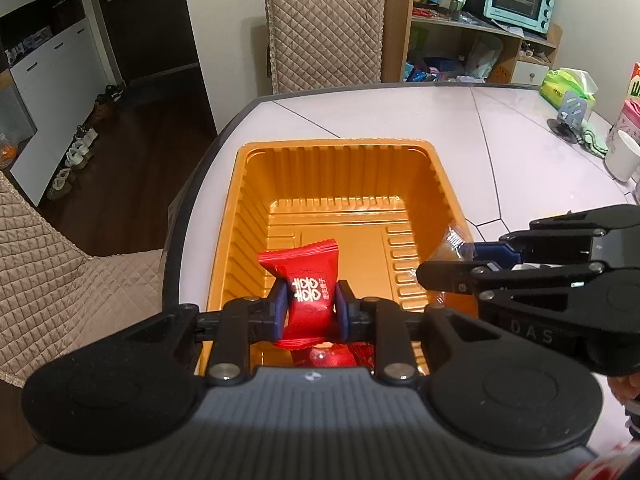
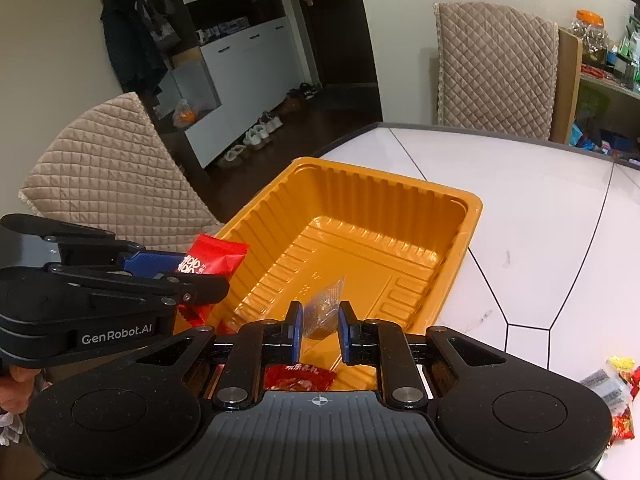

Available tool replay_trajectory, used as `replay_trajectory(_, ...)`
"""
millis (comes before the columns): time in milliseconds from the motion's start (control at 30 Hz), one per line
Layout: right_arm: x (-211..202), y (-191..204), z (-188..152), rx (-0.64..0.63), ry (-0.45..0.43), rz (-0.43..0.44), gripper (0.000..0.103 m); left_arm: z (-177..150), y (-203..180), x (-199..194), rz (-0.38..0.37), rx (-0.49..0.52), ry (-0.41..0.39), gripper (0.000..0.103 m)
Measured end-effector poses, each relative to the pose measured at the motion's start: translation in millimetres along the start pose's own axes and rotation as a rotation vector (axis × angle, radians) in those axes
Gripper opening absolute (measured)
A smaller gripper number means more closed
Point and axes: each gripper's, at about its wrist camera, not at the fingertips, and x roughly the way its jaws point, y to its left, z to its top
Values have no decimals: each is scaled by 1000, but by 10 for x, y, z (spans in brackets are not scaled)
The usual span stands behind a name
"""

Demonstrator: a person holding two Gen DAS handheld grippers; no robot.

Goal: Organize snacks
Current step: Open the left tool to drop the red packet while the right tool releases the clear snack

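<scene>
A gold plastic tray [image 1: 336,152] [image 2: 460,196] sits on the white table. My left gripper [image 1: 310,308] is shut on a red snack packet [image 1: 306,284] and holds it over the tray's near end; it also shows in the right wrist view [image 2: 208,260]. My right gripper [image 2: 320,328] has a clear-wrapped snack [image 2: 322,312] between its pads, over the tray's near end; the left pad touches it, a gap shows on the right. In the left wrist view the right gripper [image 1: 452,264] comes in from the right with the clear wrapper [image 1: 454,240]. Red packets [image 1: 324,358] [image 2: 298,376] lie in the tray below.
Loose wrapped snacks [image 2: 616,380] lie on the table at the right. A white cup [image 1: 622,156], a tissue pack [image 1: 568,88] and a phone stand [image 1: 570,118] stand at the far right. Quilted chairs [image 1: 324,28] [image 2: 104,172] stand by the table's edges.
</scene>
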Motion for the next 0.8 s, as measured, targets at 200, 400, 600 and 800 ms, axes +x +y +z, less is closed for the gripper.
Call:
replay_trajectory(200, 92, -57, 49, 0, -4, -6, 19, 69, 15, 115, 1, 4, 13, 23)
replay_trajectory(400, 134, -103, 99, 21, -21, 7, 19, 107, 26, 133, -2, -4, 7, 24)
replay_trajectory(600, 120, -106, 128, 23, -24, 9, 19, 128, 49, 120, 0, -8, 4, 27)
replay_trajectory(800, 89, -89, 99, 24, -24, 9, 19, 115, 78, 81, -1, -15, 1, 27)
